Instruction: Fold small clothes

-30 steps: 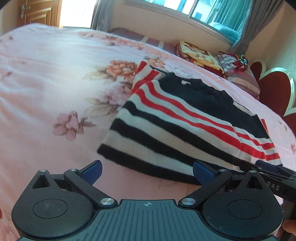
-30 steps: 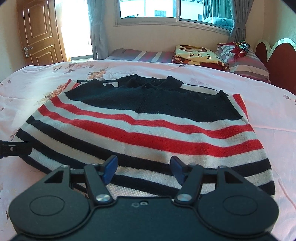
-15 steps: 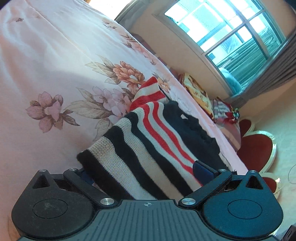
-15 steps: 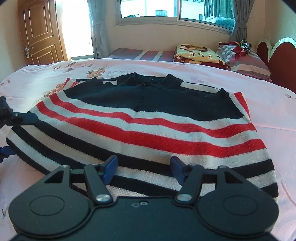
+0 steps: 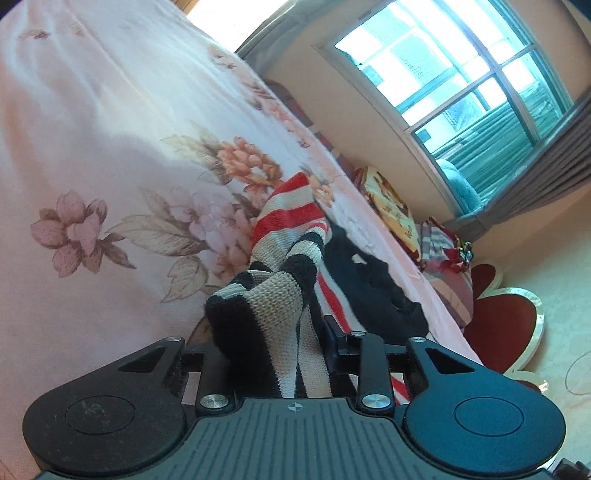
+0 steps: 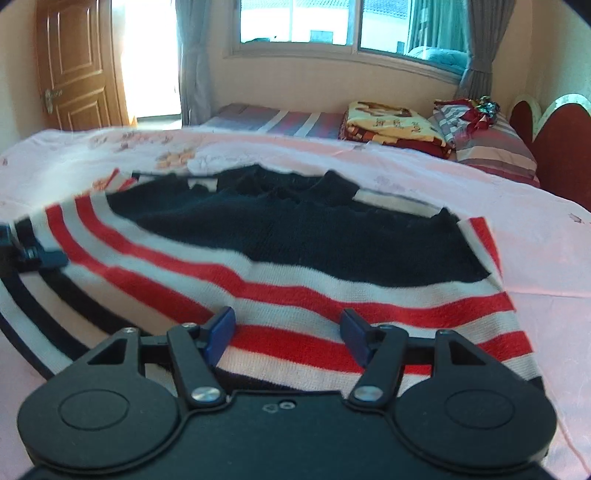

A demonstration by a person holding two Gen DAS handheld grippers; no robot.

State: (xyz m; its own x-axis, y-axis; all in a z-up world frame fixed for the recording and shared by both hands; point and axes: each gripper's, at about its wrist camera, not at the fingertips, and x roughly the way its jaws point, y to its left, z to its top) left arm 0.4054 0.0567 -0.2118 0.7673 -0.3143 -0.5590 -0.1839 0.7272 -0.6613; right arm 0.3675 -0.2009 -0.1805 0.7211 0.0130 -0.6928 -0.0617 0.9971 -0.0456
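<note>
Around me, the pink flowered bedsheet [image 6: 480,192] is bare near the sweater [image 6: 295,240]; folded blankets [image 6: 391,123] lie far behind, under the window [image 6: 299,22]. My sweater, striped red, white and black, lies spread on the sheet. My left gripper [image 5: 273,332] has just been closing and now pinches its bunched corner. My right gripper [image 6: 286,330] stands apart over the hem.
</note>
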